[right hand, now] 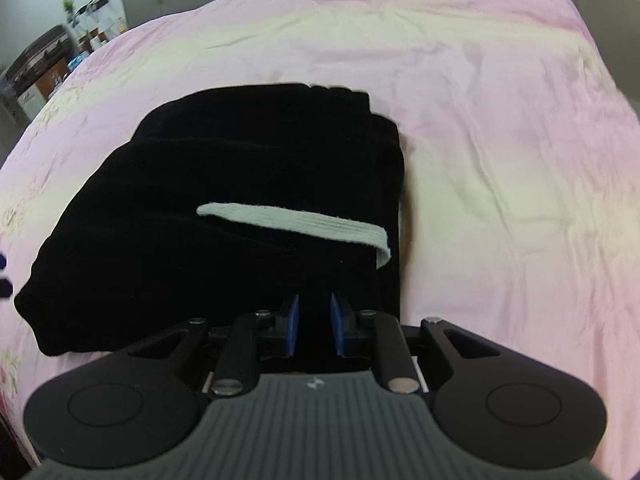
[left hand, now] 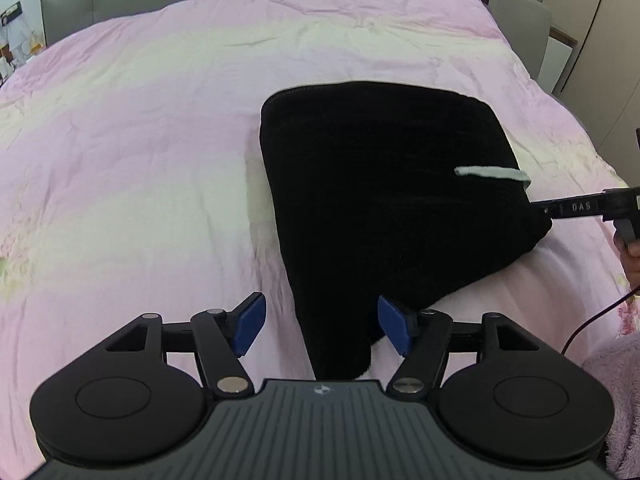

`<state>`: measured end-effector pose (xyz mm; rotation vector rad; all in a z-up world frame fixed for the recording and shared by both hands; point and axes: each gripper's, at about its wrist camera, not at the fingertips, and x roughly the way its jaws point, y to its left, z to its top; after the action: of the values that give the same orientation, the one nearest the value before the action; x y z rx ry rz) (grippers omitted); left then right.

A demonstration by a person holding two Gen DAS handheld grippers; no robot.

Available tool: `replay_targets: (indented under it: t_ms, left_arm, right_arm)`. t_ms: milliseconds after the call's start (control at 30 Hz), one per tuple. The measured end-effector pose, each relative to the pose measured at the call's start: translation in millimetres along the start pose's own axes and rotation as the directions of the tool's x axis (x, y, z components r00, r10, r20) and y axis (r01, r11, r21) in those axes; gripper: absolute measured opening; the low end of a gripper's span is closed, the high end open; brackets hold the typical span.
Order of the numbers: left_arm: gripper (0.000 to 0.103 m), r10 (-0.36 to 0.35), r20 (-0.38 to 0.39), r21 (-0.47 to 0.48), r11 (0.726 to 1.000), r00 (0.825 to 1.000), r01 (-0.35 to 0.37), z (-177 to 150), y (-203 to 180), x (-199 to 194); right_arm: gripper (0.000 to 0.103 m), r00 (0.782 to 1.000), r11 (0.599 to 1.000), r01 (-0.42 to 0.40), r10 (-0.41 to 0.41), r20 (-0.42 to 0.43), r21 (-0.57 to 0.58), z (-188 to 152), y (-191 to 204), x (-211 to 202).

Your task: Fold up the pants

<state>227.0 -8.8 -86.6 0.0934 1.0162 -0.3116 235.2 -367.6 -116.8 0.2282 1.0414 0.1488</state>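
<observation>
Jaws are told first: those of the left gripper (left hand: 322, 326) are spread wide, with a corner of cloth between them but unpressed; those of the right gripper (right hand: 314, 328) are nearly together, a narrow gap showing, and whether cloth is pinched cannot be told. A pink bed (left hand: 140, 140) is seen carrying the black pants (left hand: 384, 184), which are laid in a compact folded bundle. A pale drawstring (right hand: 292, 220) is left lying across the top. Folding is judged nearly done; only release and tidying seem left.
</observation>
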Motion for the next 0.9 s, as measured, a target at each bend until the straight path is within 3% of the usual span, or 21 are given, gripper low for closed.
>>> replay_targets:
  t_ms: [100,167,200,233,333,400,500,667,900]
  left_arm:
    - [0.076,-0.006,-0.012,-0.057,0.998,1.000,0.006,-10.0,-3.5,20.4]
    - [0.075,0.040,-0.002,-0.078,0.996,0.999,-0.040,-13.4,-8.7,38.4]
    - [0.062,0.064,-0.008,-0.086,0.994,0.998,-0.065,-13.0,-10.1,47.6]
    - [0.043,0.086,-0.022,-0.087,0.992,0.996,-0.087,-11.3,-11.0,54.8]
    - [0.027,0.095,-0.051,-0.037,0.995,0.994,-0.097,-6.4,-9.2,55.1]
    - [0.018,0.134,-0.051,0.075,0.989,0.990,-0.130,-4.5,-10.8,44.4]
    - [0.015,0.139,-0.069,0.160,0.979,0.988,-0.127,-4.3,-7.1,38.6]
    - [0.015,0.100,-0.154,0.052,0.994,0.983,-0.093,-27.8,11.7,79.0]
    - [0.017,0.058,-0.191,0.021,0.998,0.980,-0.055,-21.1,18.9,72.8]
  right_arm:
    - [0.012,1.000,1.000,-0.007,0.007,-0.001,0.006,0.1,-1.3,-0.6]
    - [0.012,1.000,0.999,0.018,-0.018,0.000,-0.029,0.0,5.3,1.5]
    - [0.012,1.000,0.999,0.030,-0.030,0.000,-0.042,-0.3,8.4,2.0]
    - [0.012,0.999,0.998,0.038,-0.038,0.000,-0.057,-0.7,11.7,2.5]
    - [0.012,0.999,0.996,0.040,-0.041,-0.004,-0.078,3.6,12.2,1.5]
    - [0.012,0.999,0.997,0.032,-0.033,-0.007,-0.077,3.9,10.4,1.5]
    - [0.012,1.000,0.996,0.027,-0.027,-0.004,-0.088,3.2,9.9,2.9]
    - [0.010,1.000,0.996,0.011,-0.012,-0.001,-0.083,-3.0,5.0,4.0]
    - [0.010,1.000,0.997,0.016,-0.018,-0.020,-0.080,2.2,2.3,7.1]
